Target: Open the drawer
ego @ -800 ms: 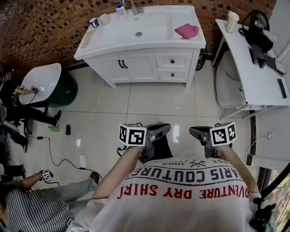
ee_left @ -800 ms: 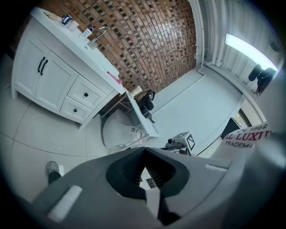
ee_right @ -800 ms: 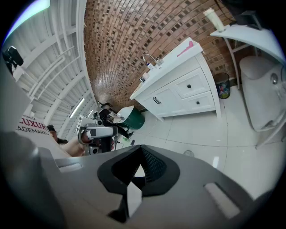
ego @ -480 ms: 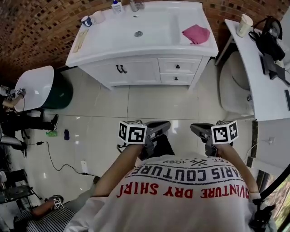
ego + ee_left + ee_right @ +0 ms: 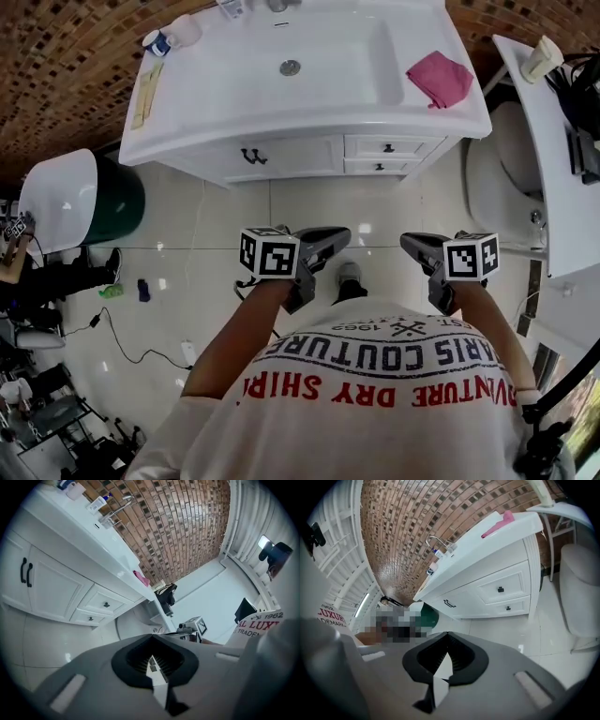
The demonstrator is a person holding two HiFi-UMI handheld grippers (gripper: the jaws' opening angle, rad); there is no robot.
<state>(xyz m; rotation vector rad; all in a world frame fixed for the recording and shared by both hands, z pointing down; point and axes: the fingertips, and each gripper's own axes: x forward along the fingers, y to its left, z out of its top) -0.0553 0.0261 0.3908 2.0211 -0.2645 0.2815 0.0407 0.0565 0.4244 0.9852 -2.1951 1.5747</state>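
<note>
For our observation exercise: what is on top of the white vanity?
On the vanity: a pink cloth at the right end, a white cup at the back left. Both drawers are shut, so their contents are hidden.

The head view closes in on the vanity (image 5: 281, 155): it now looms larger and higher in the frame, and the top edge crops its faucet end; the drawers (image 5: 389, 147) look squashed under the counter's lip; the pink cloth (image 5: 441, 80) sits further right and lower; the white basin (image 5: 56, 197) and green tub (image 5: 117, 202) slide toward the left edge; the side table (image 5: 558, 187) narrows to a strip at the right; the seated person in the striped shirt drops out of view; the left gripper (image 5: 336, 240) and right gripper (image 5: 411, 247) ride slightly higher in the frame
</note>
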